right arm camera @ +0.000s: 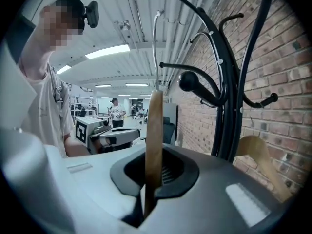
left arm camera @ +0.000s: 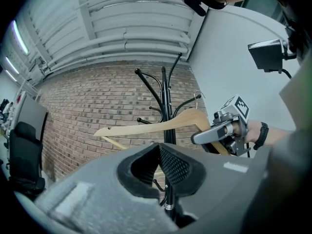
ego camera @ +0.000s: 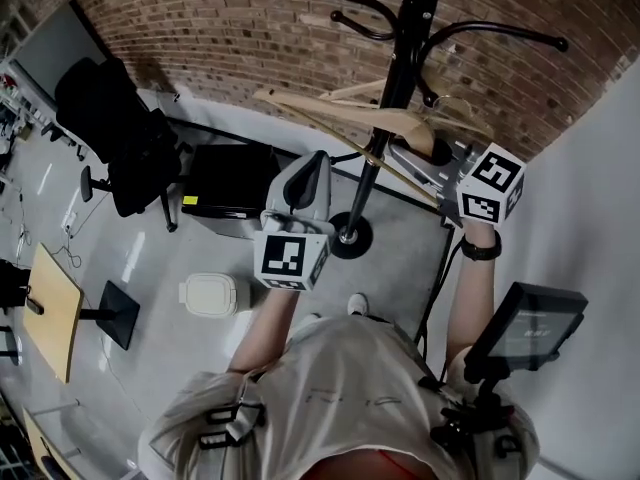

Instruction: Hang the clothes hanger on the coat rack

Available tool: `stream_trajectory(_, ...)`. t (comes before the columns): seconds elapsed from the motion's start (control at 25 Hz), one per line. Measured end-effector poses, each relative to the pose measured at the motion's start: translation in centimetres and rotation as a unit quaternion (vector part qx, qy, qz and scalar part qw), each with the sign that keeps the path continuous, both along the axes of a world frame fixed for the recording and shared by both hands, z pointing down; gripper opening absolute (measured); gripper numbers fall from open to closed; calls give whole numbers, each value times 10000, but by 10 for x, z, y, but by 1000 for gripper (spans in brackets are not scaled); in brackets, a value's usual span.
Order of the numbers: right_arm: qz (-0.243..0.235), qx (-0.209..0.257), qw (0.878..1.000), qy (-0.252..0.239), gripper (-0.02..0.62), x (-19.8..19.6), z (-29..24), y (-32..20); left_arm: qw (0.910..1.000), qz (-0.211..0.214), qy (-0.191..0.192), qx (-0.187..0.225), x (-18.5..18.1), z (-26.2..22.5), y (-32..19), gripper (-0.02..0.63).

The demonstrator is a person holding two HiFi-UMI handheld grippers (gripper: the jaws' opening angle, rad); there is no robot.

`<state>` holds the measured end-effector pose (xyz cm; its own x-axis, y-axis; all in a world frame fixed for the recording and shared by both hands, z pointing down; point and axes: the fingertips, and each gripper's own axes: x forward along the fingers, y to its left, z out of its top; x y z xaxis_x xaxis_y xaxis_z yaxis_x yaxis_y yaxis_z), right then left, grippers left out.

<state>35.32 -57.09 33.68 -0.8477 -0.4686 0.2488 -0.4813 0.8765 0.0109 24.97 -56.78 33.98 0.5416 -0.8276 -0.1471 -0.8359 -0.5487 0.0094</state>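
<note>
Pale wood: one clothes hanger (ego camera: 330, 105), crossbar under it, clamped edge-on in the closed jaws of the right gripper (right arm camera: 154, 162), which grips it on one of its arms. The hanger is held up in the air beside the black coat rack (ego camera: 405, 38). Its wire hook (right arm camera: 155, 43) stands upright close to the rack's upper arms; contact cannot be told. Pose: right forearm (ego camera: 473, 303) bare, stretched forward, black band at the wrist, gripper near level, to the right of the pole; left forearm (ego camera: 268, 323) also stretched forward, nearer the body's midline. The left gripper (left arm camera: 158, 152) points toward the pole, roughly level, jaws together with nothing between them, apart from the hanger. Count: two grippers, one marker cube on each; one coat rack with a round base (ego camera: 350, 236) on the floor and several curved, ball-tipped arms; one hanger in the grip. A second pale wooden curve (right arm camera: 258, 155) shows low and right of the pole in the right gripper view; cannot tell whether it is another hanger. Around: one black office chair (ego camera: 125, 143), one black case (ego camera: 228, 178), one white box (ego camera: 212, 294) on the floor, brick wall (ego camera: 220, 28) behind.
</note>
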Motion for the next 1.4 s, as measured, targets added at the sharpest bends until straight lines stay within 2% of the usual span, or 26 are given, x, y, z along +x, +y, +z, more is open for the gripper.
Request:
stream_trajectory(0.16, -385, -439, 9983, 50, 5, -4, 7, -8, 10000, -45, -54, -56, 0, 3, 4, -2)
stream_trajectory(0.28, -815, -852, 9930, 49, 5, -3, 22, -10, 9997, -183, -93, 122, -4, 1, 3, -1)
stream_trajectory(0.4, -1034, -1061, 9889, 91, 5, -3, 35, -11, 9995, -278, -111, 92, -9, 2, 3, -2)
stream_trajectory(0.8, -1219, -1399, 9817, -435, 5, -11, 45, -14, 9994, -298, -165, 57, -13, 2, 7, -2)
stream_trajectory(1.04, -1328, -1347, 9809, -448, 5, -12, 45, -12, 9997, -187, -178, 14, -6, 5, 11, -2)
stream_trajectory(1.4, -1196, -1674, 9754, -793, 5, -10, 48, -22, 9994, -267, -217, 57, -12, 5, 11, -2)
